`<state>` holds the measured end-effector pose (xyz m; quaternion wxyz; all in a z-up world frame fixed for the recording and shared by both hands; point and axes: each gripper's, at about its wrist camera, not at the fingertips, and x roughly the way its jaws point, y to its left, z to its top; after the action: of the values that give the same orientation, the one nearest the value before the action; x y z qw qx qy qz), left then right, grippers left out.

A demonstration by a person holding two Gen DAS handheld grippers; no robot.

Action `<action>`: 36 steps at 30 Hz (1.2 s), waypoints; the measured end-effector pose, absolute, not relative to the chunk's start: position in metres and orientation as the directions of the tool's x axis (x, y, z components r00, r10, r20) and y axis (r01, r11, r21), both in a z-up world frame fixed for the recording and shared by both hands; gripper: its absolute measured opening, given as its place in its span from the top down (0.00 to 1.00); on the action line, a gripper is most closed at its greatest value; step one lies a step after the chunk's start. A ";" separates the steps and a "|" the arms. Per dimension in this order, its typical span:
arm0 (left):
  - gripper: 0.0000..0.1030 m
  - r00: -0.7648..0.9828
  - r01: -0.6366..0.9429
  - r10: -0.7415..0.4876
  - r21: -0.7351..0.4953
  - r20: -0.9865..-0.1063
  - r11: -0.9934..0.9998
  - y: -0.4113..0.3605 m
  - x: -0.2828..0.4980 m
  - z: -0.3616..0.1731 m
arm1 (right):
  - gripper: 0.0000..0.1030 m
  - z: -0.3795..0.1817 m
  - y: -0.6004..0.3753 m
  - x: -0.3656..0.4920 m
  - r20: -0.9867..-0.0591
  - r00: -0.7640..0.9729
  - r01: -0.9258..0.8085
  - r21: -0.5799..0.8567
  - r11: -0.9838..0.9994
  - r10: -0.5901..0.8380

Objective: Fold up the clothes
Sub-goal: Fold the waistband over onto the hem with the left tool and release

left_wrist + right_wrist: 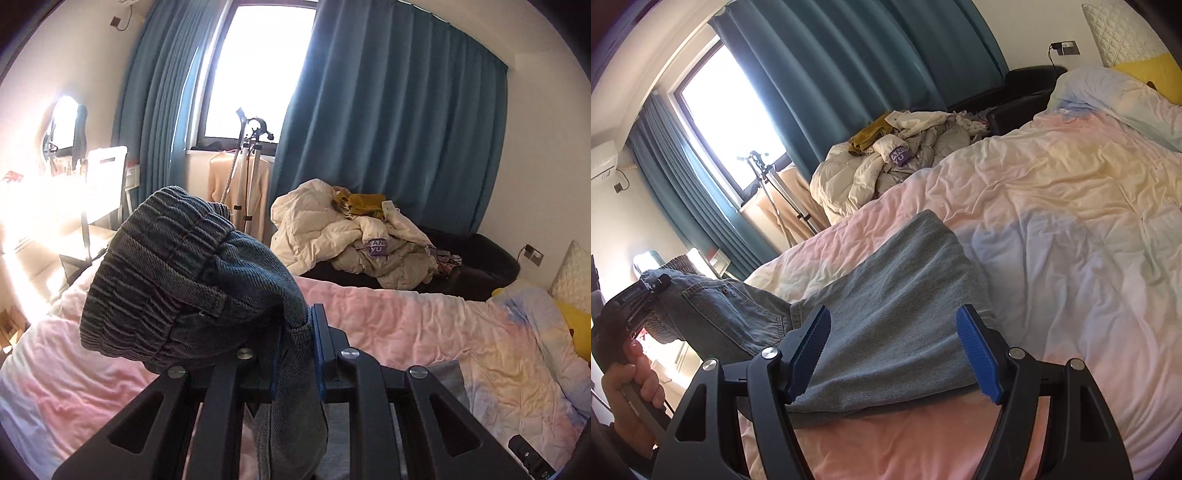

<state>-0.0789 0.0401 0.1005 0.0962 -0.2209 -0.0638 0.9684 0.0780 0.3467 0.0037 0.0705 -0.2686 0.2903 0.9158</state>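
Garment: grey denim jeans (886, 332), partly lifted, partly lying on the pink-and-pastel duvet (1052, 221); in the right wrist view they run from 9 o'clock toward centre.
Waistband: elasticated band (166, 266) raised clear of the bed, bunched at 9 to 10 o'clock of the left wrist view.
Left gripper (297, 354): clamped on a fold of denim just below the waistband; cloth hangs down between its blue pads toward 6 o'clock.
Right gripper (894, 350): jaws spread wide, nothing between them; the blue pads stand either side of the flat-lying grey part.
Hand: a hand (631, 387) grips the left tool's handle at 8 o'clock of the right wrist view.
Stage: judged mid-handling; one end is up, the other rests flat. Whether this is spreading out or bringing over for a fold, the views do not settle.
Technique: keep the left grip firm, since the elastic band is bulky and could slip. The right tool would best take one edge of the flat part, not the duvet beneath it. Keep tension even so seams align.
Surroundings: a pile of pale clothing (351, 240) lies at 1 o'clock beyond the bed, well apart.
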 end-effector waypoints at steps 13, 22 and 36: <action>0.86 -0.875 -0.286 0.292 -0.072 -0.386 -0.955 0.151 -0.045 0.077 | 0.30 0.006 0.423 0.106 -0.464 -0.883 -0.291 0.655 -0.697 -0.068; 0.86 -0.803 -0.419 0.348 0.042 -0.484 -0.907 0.239 -0.036 0.010 | 0.30 -0.003 0.452 0.113 -0.467 -0.882 -0.323 0.687 -0.650 -0.055; 0.82 -0.701 -0.520 0.331 0.135 -0.632 -0.843 0.299 -0.038 -0.076 | 0.30 -0.027 0.473 0.105 -0.514 -0.857 -0.381 0.678 -0.629 -0.035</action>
<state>-0.0383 0.2991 -0.0763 0.2340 -0.3080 0.1535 0.9093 0.1049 0.4729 -0.0267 0.0995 -0.2483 0.4192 0.8676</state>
